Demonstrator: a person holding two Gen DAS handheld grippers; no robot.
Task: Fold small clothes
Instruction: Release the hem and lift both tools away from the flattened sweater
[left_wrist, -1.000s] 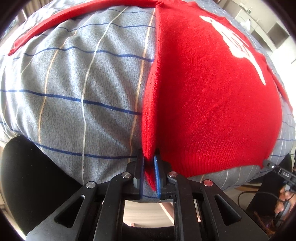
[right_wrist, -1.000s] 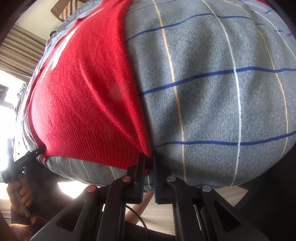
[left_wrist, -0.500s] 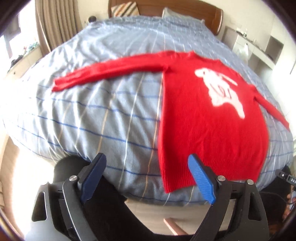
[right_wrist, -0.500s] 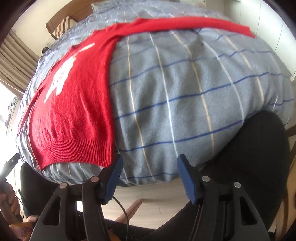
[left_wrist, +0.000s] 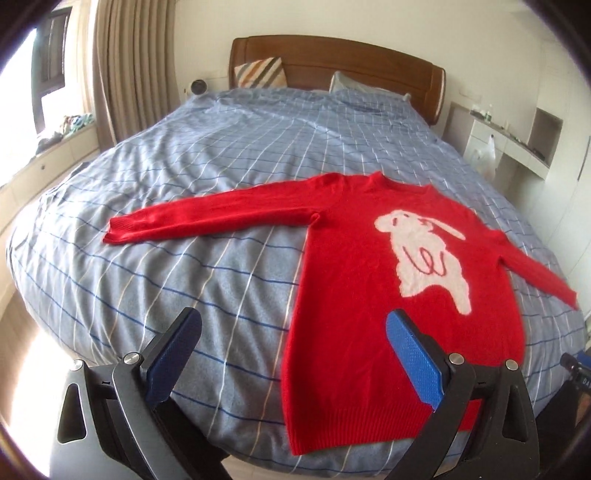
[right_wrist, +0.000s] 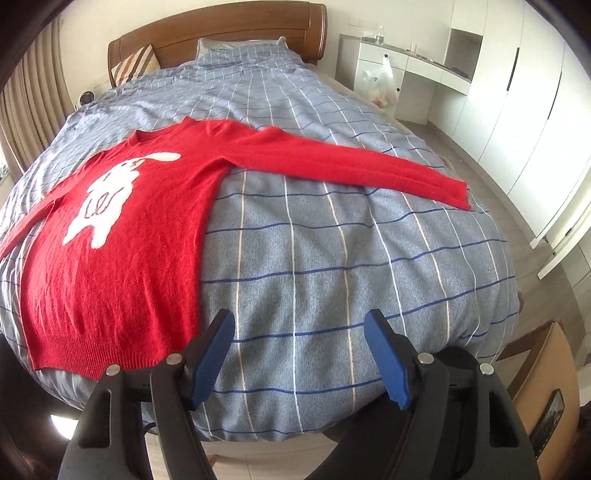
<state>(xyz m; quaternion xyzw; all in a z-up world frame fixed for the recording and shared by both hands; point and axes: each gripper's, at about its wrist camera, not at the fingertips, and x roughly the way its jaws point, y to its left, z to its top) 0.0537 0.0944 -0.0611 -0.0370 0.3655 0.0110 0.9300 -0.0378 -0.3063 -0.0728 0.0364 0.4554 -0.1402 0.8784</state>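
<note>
A: Red knit sweater (left_wrist: 354, 280) lies flat, face up, on the blue-grey checked duvet (left_wrist: 207, 280), filling centre to right of the left wrist frame. White rabbit motif (left_wrist: 424, 258) on the chest. Neck toward the headboard (left_wrist: 332, 51), ribbed hem at the near bed edge, bottom of frame.

B: Sleeves?

A: Both spread out sideways. One sleeve (left_wrist: 207, 218) runs to centre left in the left wrist view; the other sleeve (right_wrist: 351, 166) runs to centre right in the right wrist view.

B: Claws?

A: Left gripper (left_wrist: 291, 358) jaws wide apart, nothing between them, lower middle of frame, raised above the bed; its blue pads (left_wrist: 413, 362) overlap the hem area in view, contact unclear. Right gripper (right_wrist: 299, 358) also spread wide, holding nothing, over bare duvet just right of the sweater's hem corner.

B: Background?

A: Striped pillow (left_wrist: 262, 72) upper centre against the headboard, curtains (left_wrist: 129, 62) upper left, white plastic bag (right_wrist: 380, 85) upper right by the white cabinets (right_wrist: 517, 81).
</note>
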